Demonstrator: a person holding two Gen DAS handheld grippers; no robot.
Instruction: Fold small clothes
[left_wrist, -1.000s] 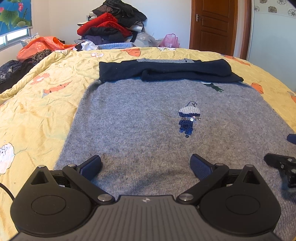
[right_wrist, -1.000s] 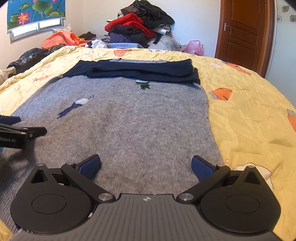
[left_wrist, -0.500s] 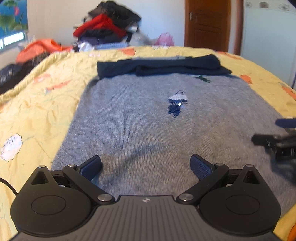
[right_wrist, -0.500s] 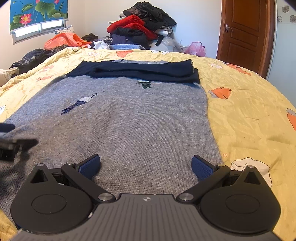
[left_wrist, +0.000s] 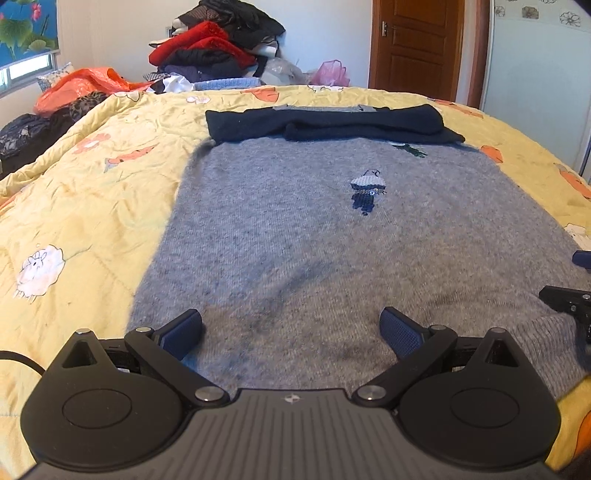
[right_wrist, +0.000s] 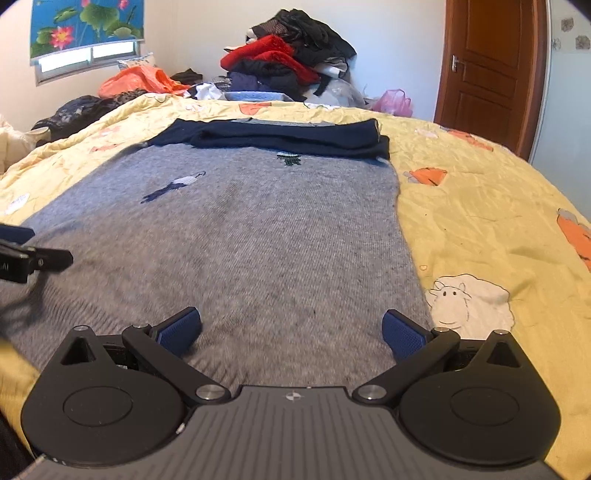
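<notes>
A grey knit sweater (left_wrist: 314, 229) (right_wrist: 258, 229) lies flat on the bed, its dark navy sleeves (left_wrist: 325, 123) (right_wrist: 280, 134) folded across the top. A small embroidered figure (left_wrist: 367, 192) sits on its chest. My left gripper (left_wrist: 291, 332) hovers open over the hem near the sweater's left side. My right gripper (right_wrist: 291, 332) is open over the hem near the right edge. Each gripper shows at the rim of the other's view: the right gripper (left_wrist: 569, 299), the left gripper (right_wrist: 26, 254). Nothing is between either pair of fingers.
The sweater rests on a yellow quilt (left_wrist: 85, 192) (right_wrist: 487, 206) with sheep and orange prints. A pile of clothes (left_wrist: 218, 48) stands beyond the bed's far edge, with an orange bag (left_wrist: 81, 86) to its left. A wooden door (right_wrist: 487, 70) is at the back right.
Both grippers have dropped back a little toward the sweater's hem and stay open. The left view has swung back toward the centre; the sweater has not moved.
</notes>
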